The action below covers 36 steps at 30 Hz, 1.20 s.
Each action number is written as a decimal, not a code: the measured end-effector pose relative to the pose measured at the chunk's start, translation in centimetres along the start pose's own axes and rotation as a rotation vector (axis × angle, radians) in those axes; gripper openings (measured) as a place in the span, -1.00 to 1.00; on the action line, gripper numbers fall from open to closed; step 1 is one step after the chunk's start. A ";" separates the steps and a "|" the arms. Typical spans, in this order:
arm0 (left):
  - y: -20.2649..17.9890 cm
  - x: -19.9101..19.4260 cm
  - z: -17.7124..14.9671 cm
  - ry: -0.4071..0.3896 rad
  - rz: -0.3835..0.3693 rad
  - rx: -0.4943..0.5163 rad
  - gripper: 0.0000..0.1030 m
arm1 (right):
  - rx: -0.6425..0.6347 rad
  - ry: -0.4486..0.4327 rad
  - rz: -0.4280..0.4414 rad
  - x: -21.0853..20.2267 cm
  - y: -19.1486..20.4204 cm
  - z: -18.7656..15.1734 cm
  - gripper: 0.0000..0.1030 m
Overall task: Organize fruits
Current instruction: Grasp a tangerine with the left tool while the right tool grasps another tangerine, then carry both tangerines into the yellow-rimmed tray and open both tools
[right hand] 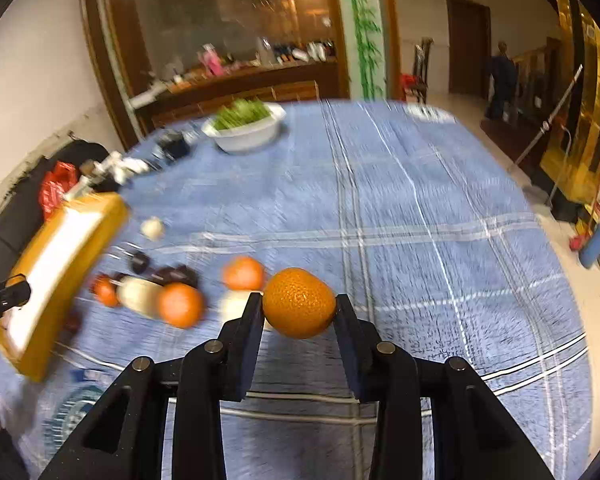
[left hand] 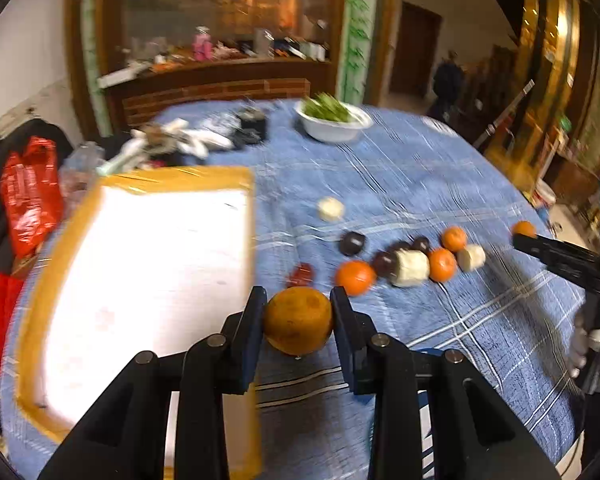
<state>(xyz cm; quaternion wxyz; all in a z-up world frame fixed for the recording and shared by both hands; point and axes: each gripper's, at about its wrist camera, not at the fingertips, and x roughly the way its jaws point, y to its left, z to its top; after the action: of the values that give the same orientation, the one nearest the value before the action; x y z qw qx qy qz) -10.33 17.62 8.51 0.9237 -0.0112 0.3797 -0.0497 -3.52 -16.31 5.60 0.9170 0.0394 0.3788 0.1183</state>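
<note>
I hold a dull orange (left hand: 298, 320) in my left gripper (left hand: 299, 308) and a tangerine (right hand: 299, 303) in my right gripper (right hand: 298, 308), probably bound for the blurred tray (left hand: 40, 280).

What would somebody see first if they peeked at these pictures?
Each gripper pinches an orange fruit: a dull one in the left gripper, a bright one in the right gripper. More fruit lies in a loose row on the blue tablecloth, beside a white tray.
</note>
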 end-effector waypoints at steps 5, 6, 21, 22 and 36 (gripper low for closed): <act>4.2 -2.3 -0.6 -0.039 0.067 -0.071 -0.39 | -0.096 -0.034 0.120 -3.6 6.6 1.3 -0.24; 5.2 -2.6 -0.8 -0.040 0.078 -0.093 -0.39 | -0.115 -0.025 0.165 -3.8 8.4 1.3 -0.24; 16.8 -2.6 -5.5 0.057 0.213 -0.342 -0.37 | -0.277 0.234 0.521 4.9 30.6 -2.0 -0.22; 17.0 -2.7 -5.6 0.057 0.205 -0.351 -0.36 | -0.288 0.252 0.518 5.7 31.2 -2.4 -0.20; 14.5 -6.9 -4.7 -0.065 0.127 -0.378 0.42 | -0.196 0.131 0.435 1.6 24.4 -2.4 0.24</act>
<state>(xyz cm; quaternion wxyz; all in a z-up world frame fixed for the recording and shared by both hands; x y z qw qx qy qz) -17.26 32.79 9.17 0.9182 -0.1622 0.3523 0.0810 -8.66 7.70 6.73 0.8430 0.0230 0.4067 0.3514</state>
